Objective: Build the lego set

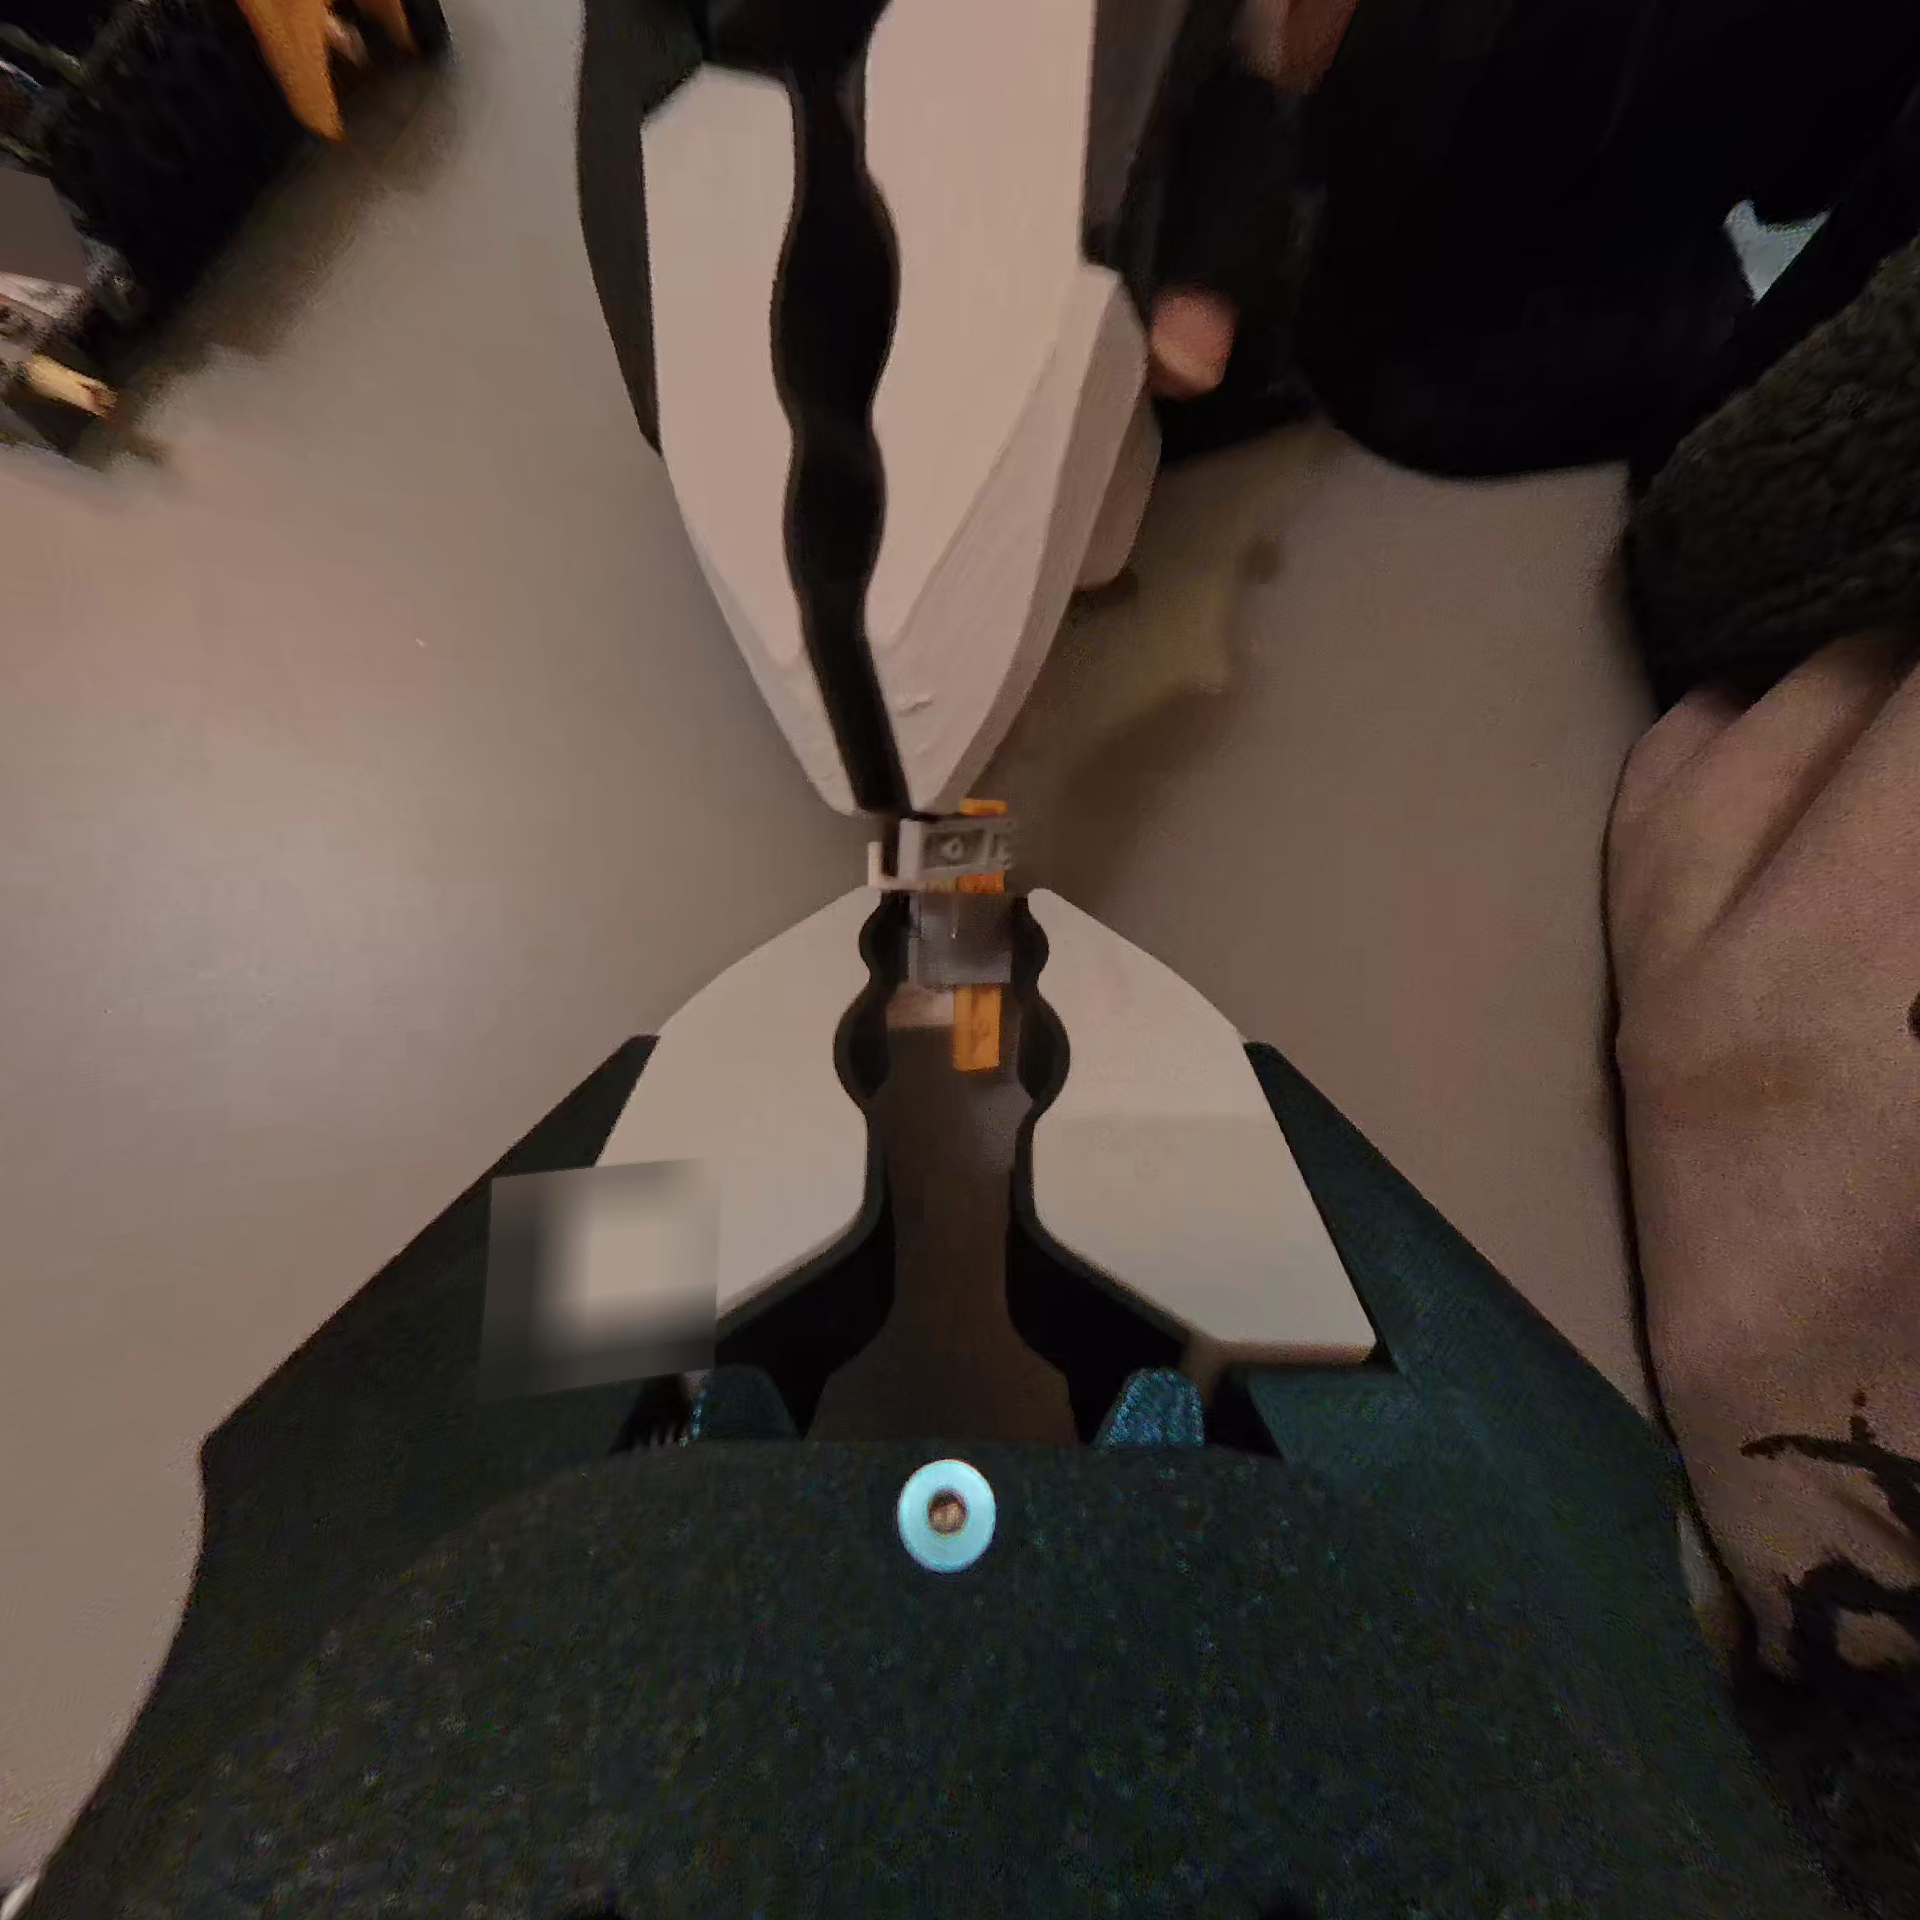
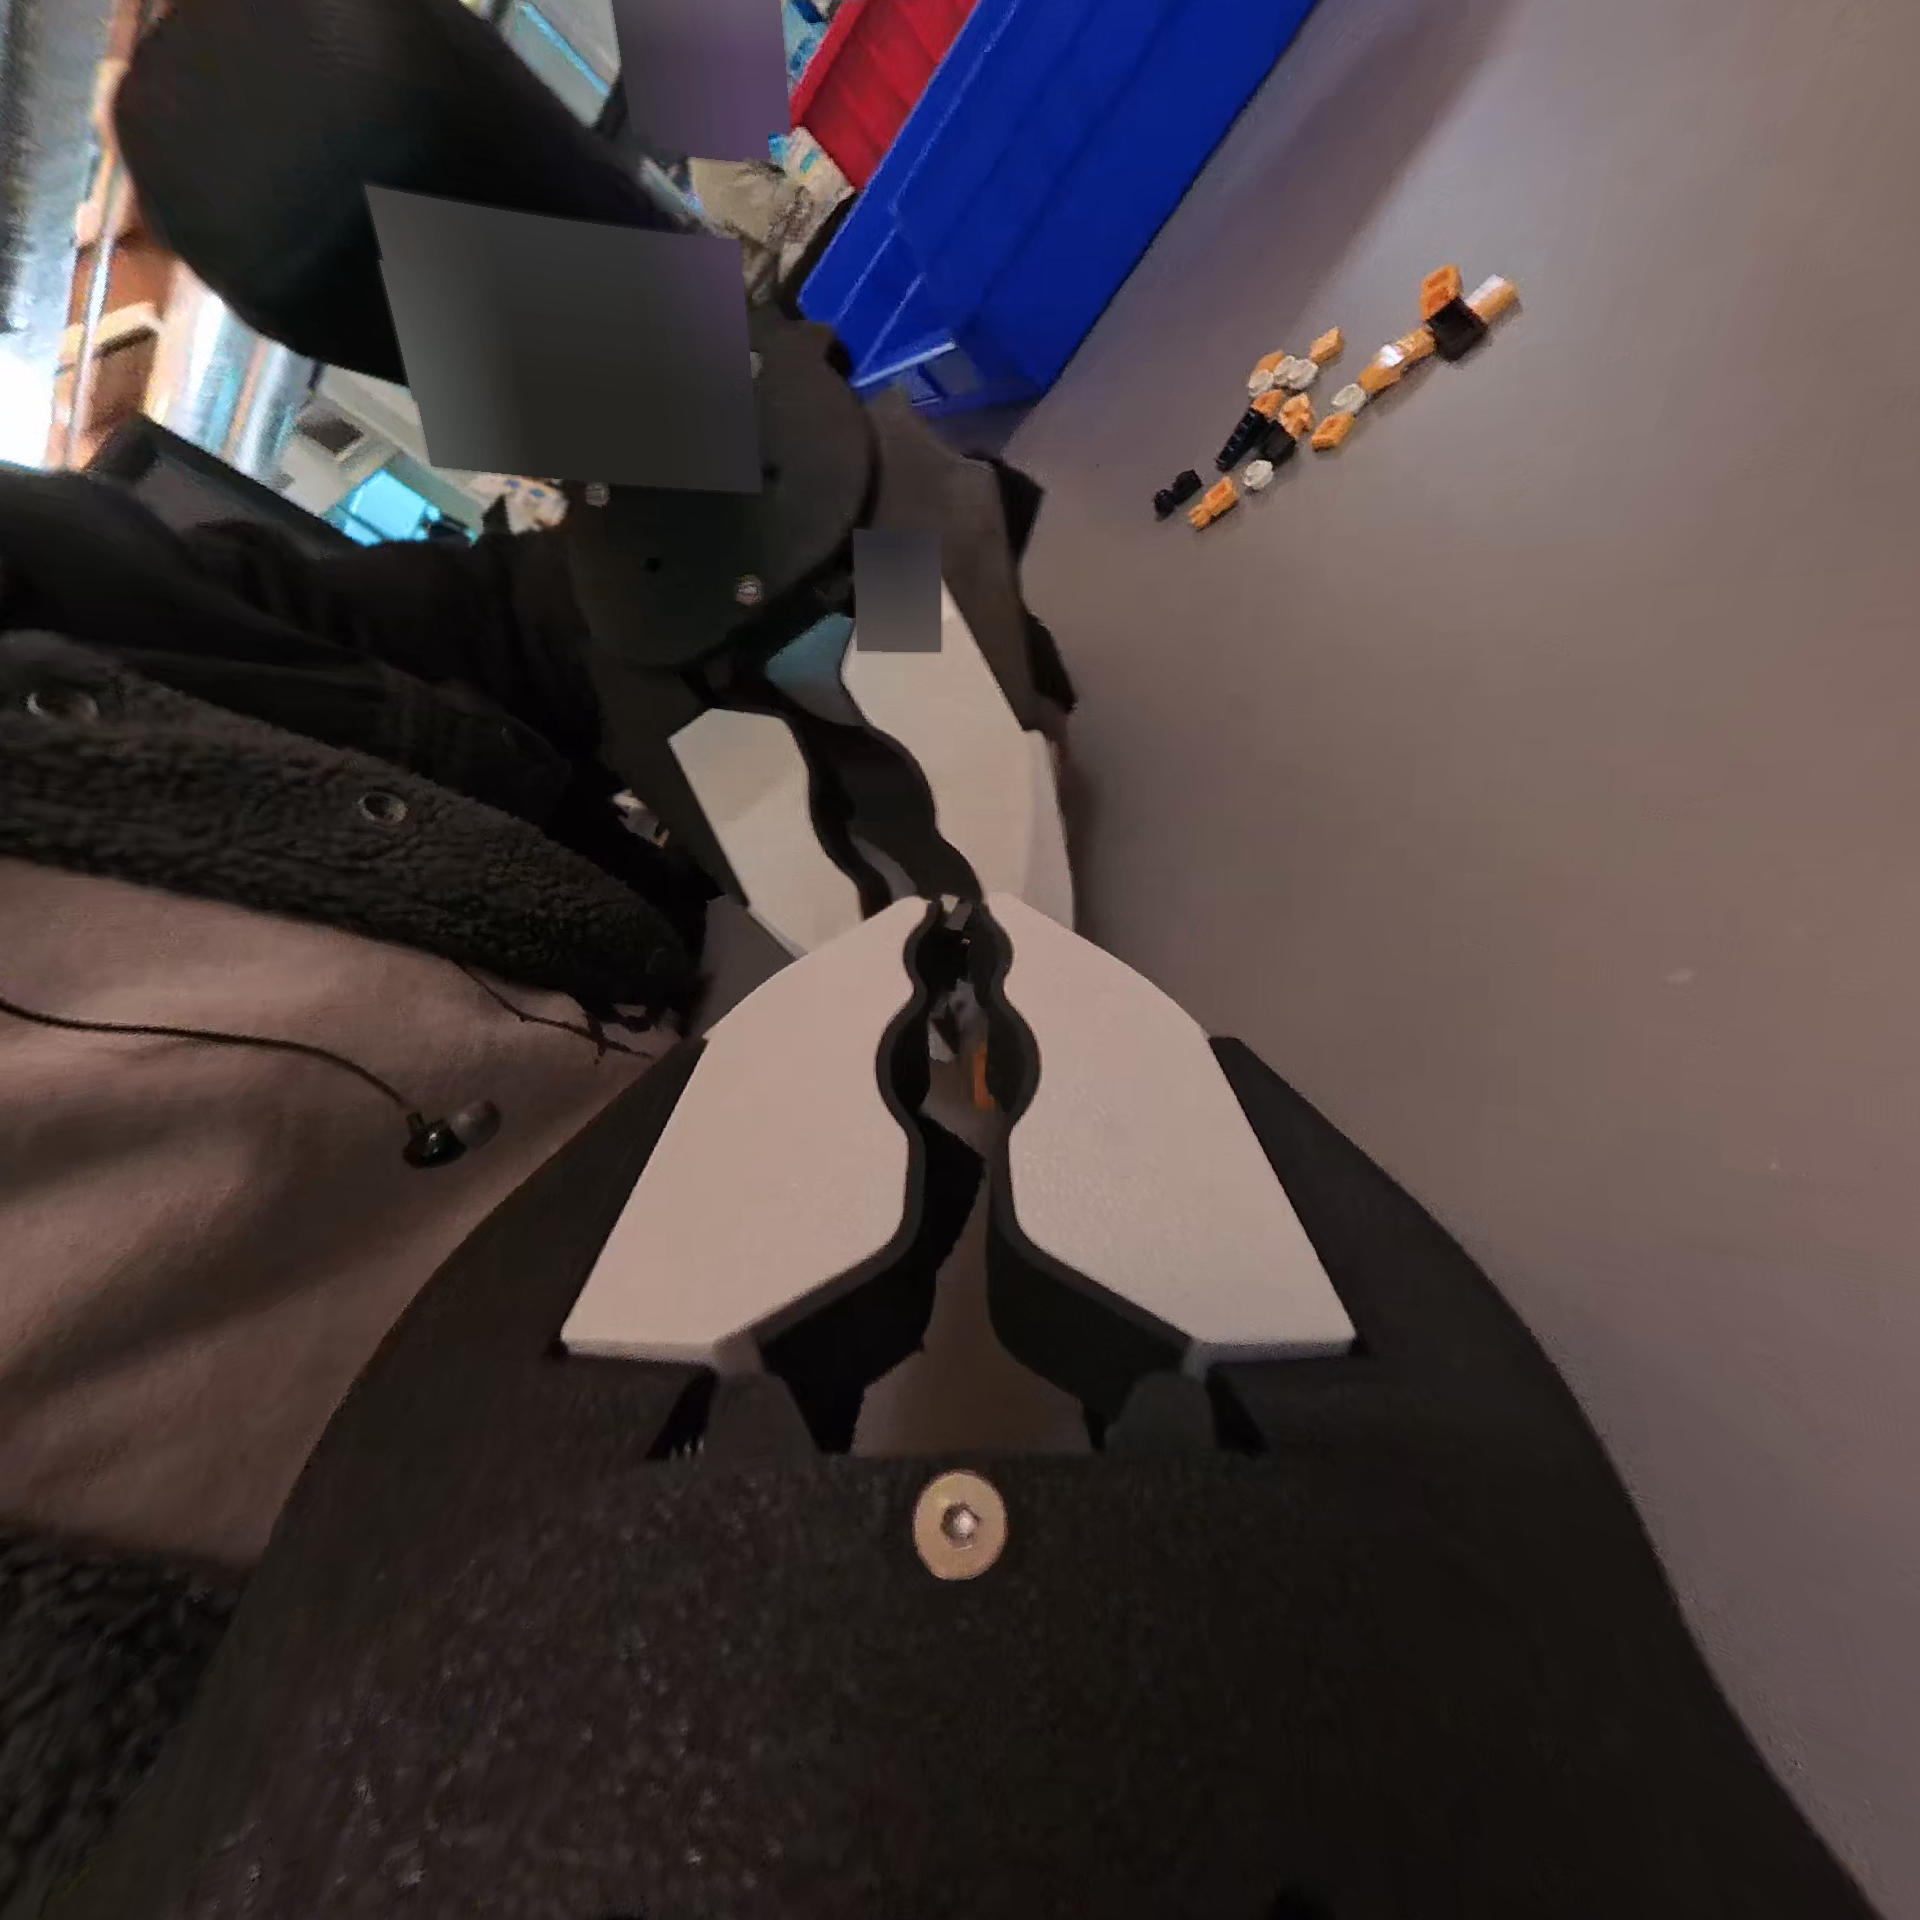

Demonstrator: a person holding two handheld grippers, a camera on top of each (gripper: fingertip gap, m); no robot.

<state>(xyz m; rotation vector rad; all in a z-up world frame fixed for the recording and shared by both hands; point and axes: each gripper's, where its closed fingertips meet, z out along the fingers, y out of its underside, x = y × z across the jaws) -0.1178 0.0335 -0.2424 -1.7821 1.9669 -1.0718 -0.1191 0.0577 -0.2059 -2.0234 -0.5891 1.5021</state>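
In the left wrist view, the left claw (image 1: 951,914) enters from 6 o'clock and is closed on a small lego assembly (image 1: 954,940) of grey, white and orange parts held between its white fingers (image 1: 758,1091); an orange bar (image 1: 977,1027) of the assembly hangs back toward the claw body; the right claw (image 1: 894,805) descends from 12 o'clock, its tips meeting the top of the same assembly, with the jaws pressed together; both claws hang above the grey worktop (image 1: 364,727); a person's hand (image 1: 1190,338) grips the right claw's body at 1 o'clock. In the right wrist view, the right claw (image 2: 961,914) is closed on the lego assembly (image 2: 961,1023), which is largely hidden between the fingers; the left claw (image 2: 940,883) meets it tip to tip from 12 o'clock; loose lego pieces (image 2: 1340,390), orange, black and white, lie scattered on the worktop (image 2: 1507,935) at 1 o'clock, well apart from the claws; a blue bin (image 2: 1029,187) stands at 12 o'clock beside them.
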